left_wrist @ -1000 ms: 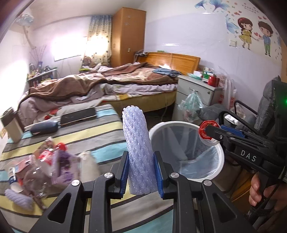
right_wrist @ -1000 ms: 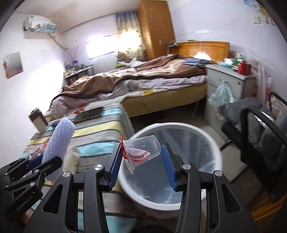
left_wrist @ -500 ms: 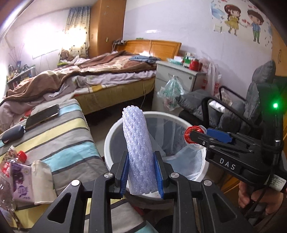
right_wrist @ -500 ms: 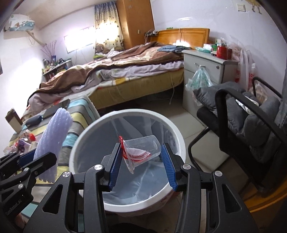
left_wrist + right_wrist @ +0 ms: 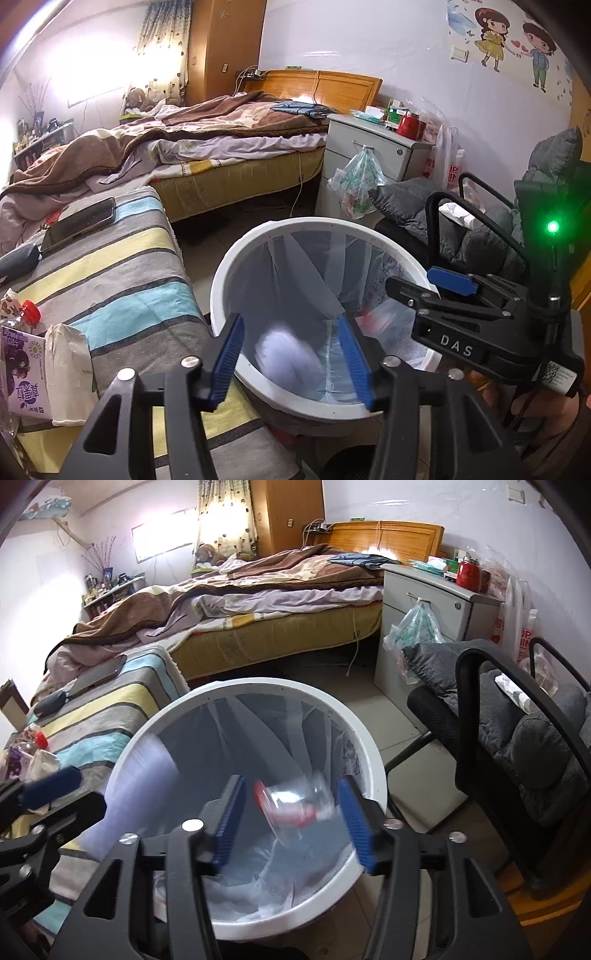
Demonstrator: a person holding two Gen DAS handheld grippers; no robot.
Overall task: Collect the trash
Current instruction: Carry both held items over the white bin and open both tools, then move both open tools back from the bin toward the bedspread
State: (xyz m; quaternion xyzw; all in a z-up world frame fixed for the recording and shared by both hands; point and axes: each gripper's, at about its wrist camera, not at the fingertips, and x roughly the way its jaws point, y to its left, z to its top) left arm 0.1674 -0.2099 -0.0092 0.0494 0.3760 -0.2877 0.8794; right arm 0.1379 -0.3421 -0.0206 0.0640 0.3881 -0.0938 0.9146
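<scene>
Bedroom, with a white lined bin (image 5: pixel 236 266) standing on the floor beside a striped table (image 5: pixel 122 273), so that trash can drop straight in. Left gripper (image 5: pixel 291 354) and right gripper (image 5: pixel 291 819) are both poised above the bin mouth, jaws spread, gripping nothing. The foam sleeve (image 5: pixel 284 354) and plastic cup (image 5: pixel 291 801) appear blurred, apparently falling inside the bin.

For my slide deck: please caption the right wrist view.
Right gripper open above the white trash bin, blurred plastic cup dropping between its fingers.
</scene>
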